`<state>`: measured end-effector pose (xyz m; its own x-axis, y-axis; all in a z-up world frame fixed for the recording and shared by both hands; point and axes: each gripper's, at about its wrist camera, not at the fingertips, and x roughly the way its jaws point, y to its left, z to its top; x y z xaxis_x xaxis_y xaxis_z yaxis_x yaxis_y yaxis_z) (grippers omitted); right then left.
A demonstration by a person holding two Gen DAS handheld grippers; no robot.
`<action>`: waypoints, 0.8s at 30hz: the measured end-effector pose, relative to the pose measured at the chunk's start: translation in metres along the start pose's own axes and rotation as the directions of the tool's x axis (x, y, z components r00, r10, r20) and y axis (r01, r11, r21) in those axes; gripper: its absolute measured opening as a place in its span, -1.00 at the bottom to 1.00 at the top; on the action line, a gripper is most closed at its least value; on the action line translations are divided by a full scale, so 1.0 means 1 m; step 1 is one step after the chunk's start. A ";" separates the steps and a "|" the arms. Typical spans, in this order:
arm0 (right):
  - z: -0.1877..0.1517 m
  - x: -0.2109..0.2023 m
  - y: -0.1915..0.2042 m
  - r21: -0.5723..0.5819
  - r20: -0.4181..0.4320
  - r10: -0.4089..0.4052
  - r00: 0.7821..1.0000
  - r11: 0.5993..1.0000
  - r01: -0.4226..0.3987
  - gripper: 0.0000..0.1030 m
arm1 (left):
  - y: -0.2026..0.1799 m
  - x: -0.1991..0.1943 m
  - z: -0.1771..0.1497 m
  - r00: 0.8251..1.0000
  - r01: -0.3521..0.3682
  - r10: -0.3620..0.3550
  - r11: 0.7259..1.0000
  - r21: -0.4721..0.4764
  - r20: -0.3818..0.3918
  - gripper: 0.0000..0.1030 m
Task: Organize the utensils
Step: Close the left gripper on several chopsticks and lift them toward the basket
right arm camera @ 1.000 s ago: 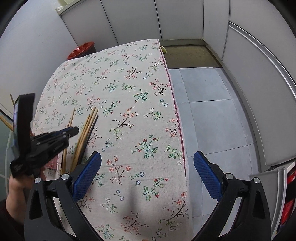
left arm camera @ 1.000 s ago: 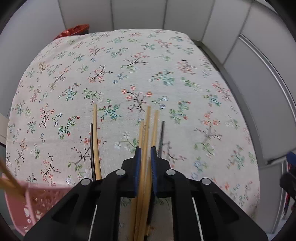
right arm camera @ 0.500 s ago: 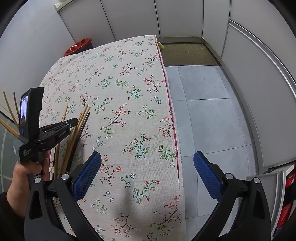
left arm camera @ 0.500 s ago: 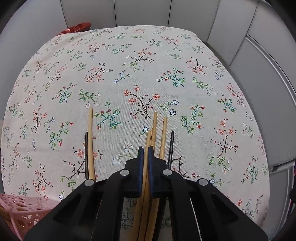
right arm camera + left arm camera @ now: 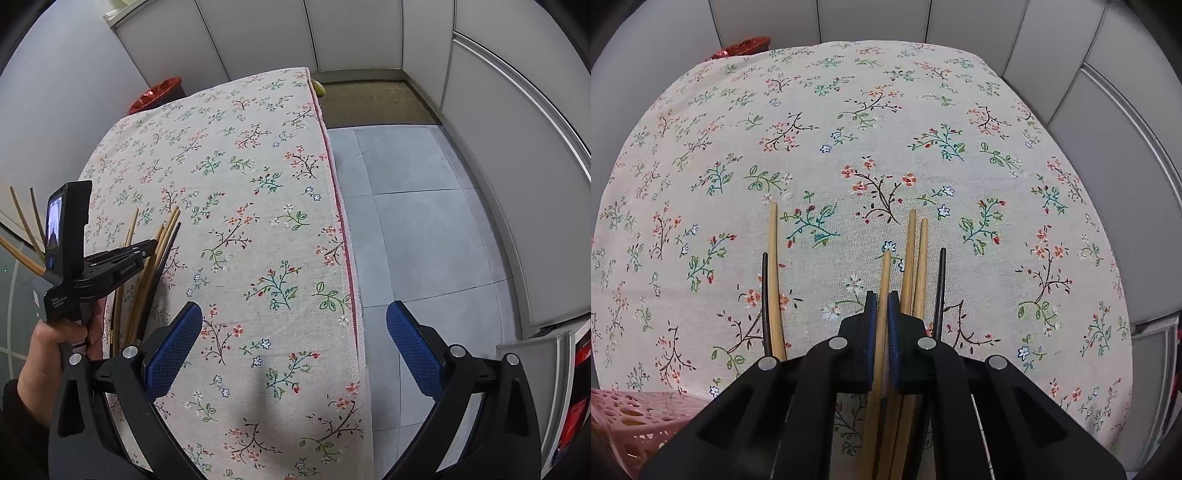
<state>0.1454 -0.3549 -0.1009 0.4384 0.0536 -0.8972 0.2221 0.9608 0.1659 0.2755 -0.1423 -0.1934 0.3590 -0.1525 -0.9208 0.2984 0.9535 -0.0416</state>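
- Pink basket (image 5: 624,417): at the far lower left of the left wrist view, left of the left gripper; a perforated plastic holder. What lies in it cannot be told there. In the right wrist view a few wooden chopsticks (image 5: 22,236) fan up behind the left hand (image 5: 48,354), probably standing in it.
- Stray pair (image 5: 772,280): one wooden and one thin black chopstick lying on the floral tablecloth (image 5: 886,122), between the basket and the left gripper.
- Left gripper (image 5: 882,306): jaws pinched narrow on a single wooden chopstick (image 5: 884,280), gripped partway along its shaft with the tip poking forward.
- Just right of that gripper: two more wooden chopsticks (image 5: 916,266) and a black one (image 5: 940,288).
- Handling, as I judge it: the sticks are light, stiff and smooth, so they may pivot or slide in the pads; a hold near mid-length should keep one steady, and it wants dropping end-first into the basket.
- Right gripper (image 5: 295,343): well right of the basket, jaws spread wide and empty over the tablecloth's edge.
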 end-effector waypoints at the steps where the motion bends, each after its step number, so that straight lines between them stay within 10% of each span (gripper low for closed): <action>1: 0.000 -0.001 0.000 -0.002 0.003 -0.001 1.000 1.000 0.002 0.86 | 0.001 -0.001 -0.001 1.000 0.004 -0.004 1.000 -0.003 0.001 -0.89; 11: -0.006 -0.010 0.001 0.001 0.011 -0.020 1.000 1.000 0.020 0.86 | -0.016 -0.062 -0.022 0.995 0.022 -0.028 0.998 0.060 0.099 -0.90; 24: -0.012 -0.011 0.040 -0.023 0.010 -0.019 1.000 1.000 0.019 0.86 | 0.012 -0.193 -0.071 0.936 0.031 -0.062 0.995 0.093 0.348 -0.90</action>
<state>0.1389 -0.3134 -0.0895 0.4431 0.0329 -0.8959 0.2101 0.9677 0.1395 0.1469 -0.0825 -0.0433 0.6248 -0.2920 -0.7241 0.3903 0.9201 -0.0342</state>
